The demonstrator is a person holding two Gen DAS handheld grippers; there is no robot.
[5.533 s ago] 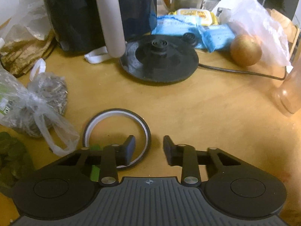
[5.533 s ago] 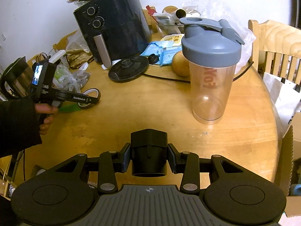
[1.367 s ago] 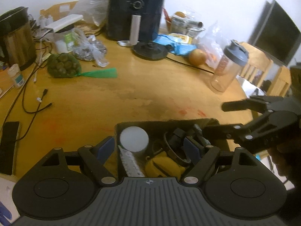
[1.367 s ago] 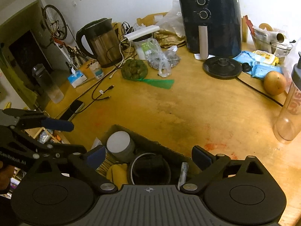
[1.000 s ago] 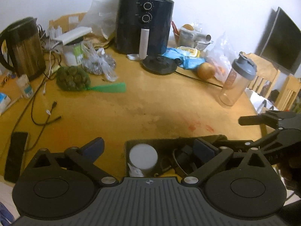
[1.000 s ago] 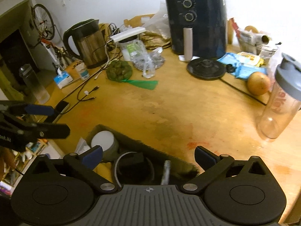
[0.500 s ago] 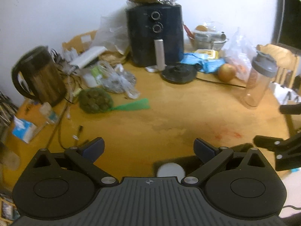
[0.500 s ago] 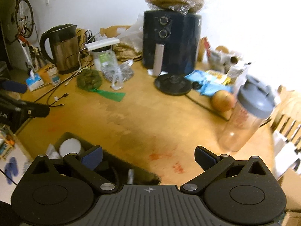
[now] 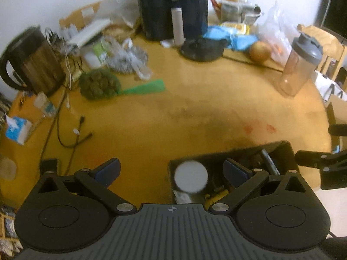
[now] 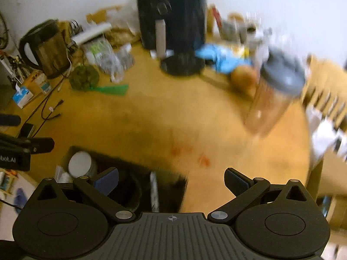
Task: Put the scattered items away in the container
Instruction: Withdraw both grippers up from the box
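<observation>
In the left wrist view, the left gripper (image 9: pixel 171 171) is held above the near edge of the wooden table (image 9: pixel 173 112), its jaws spread wide with nothing between them. The dark box (image 9: pixel 279 149) is seen at the table's near edge, partly behind the right finger; a white round lid (image 9: pixel 190 179), a pen (image 9: pixel 269 162) and something yellow (image 9: pixel 216 194) are packed inside.

In the right wrist view, blurred throughout, the right gripper (image 10: pixel 171 181) is likewise wide open and empty. The box (image 10: pixel 171 179) is seen at lower left, partly behind the left finger. A shaker bottle (image 10: pixel 275 93) stands well apart, on the right.
</observation>
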